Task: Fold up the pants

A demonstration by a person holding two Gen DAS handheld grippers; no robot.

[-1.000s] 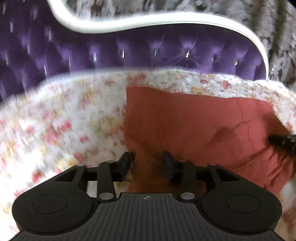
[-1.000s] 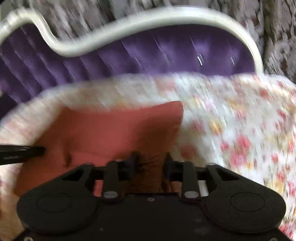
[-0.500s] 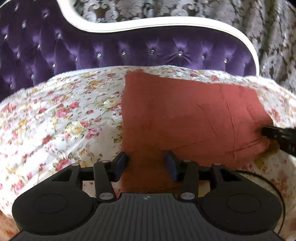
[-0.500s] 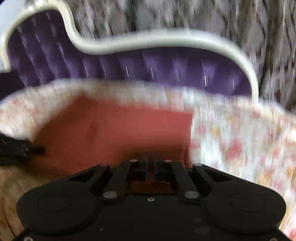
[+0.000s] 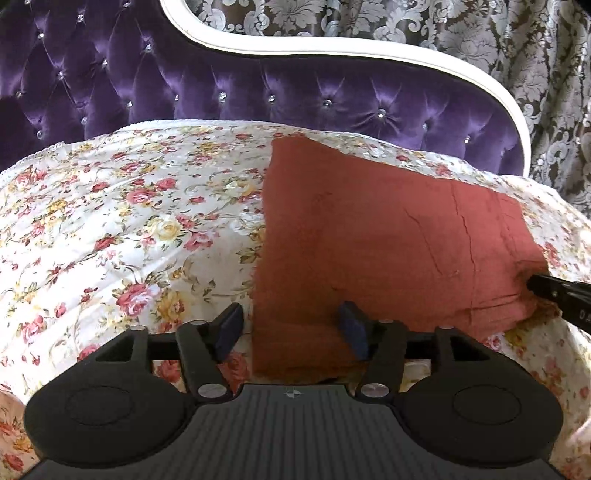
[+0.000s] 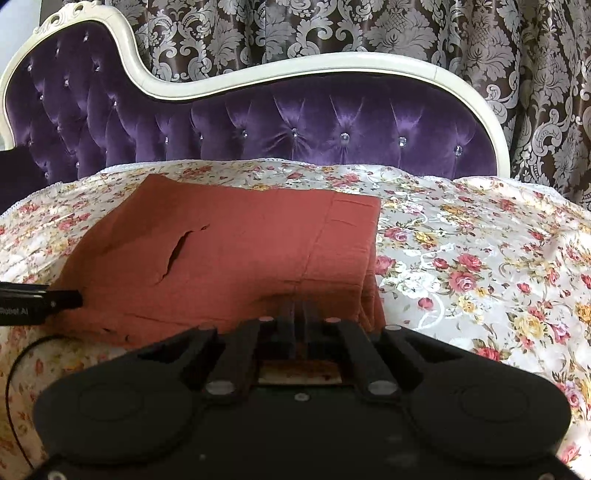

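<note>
The left gripper has let go: a second ago its pads sat close on the near edge of the pants, and its jaws have just been opening, now spread apart with that edge lying loose between them, neither pad pressing. The right gripper, spread a second ago, has snapped together and is now clenched on the near hem of the pants.

Nearest in the left view, the cloth's left edge runs from about six o'clock up to twelve, just inside the left finger. The folded pants lie flat on the flowered bedspread, long axis running across the bed from nine o'clock to three, parallel to the headboard. At three o'clock in that view the right gripper's tip bites the far corner.

The right view gives what the left cannot: a dark slit of a pocket opening at ten o'clock, stacked layers at the right-hand fold, and the left gripper's tip at nine o'clock, touching the cloth's edge.

Beyond the bedspread rises the purple tufted headboard with its white frame, and behind it a patterned curtain.
</note>
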